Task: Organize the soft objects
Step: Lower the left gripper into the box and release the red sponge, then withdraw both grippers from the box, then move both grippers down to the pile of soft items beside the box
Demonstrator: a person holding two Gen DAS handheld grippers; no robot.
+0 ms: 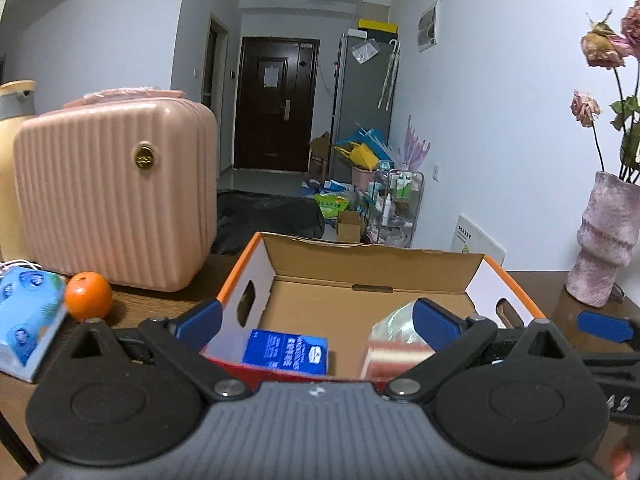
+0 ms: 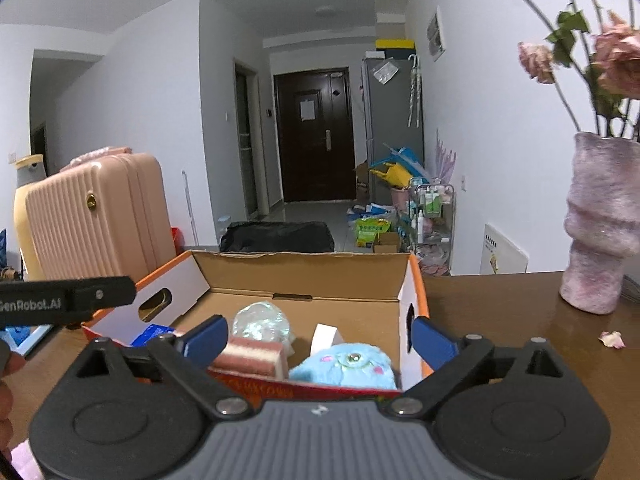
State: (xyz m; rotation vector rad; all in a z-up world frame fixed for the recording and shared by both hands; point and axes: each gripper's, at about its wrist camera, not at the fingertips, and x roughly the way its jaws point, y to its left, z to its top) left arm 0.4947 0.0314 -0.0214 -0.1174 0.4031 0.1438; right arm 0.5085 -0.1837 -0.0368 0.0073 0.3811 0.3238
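While 4 items fill 1 box (image 2: 416, 280) — 1 orange (image 1: 88, 296) outside.

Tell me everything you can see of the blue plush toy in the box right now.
The blue plush toy is a fluffy, light-blue ball of soft fur with pink cheek spots and a shiny round bead on its front. It lies in the cardboard box, at the near right corner, close to the white side wall. A white paper tag stands up behind it and a pink-and-cream sponge sits at its left. The near box wall hides its lower part. Neither tongs touch it.
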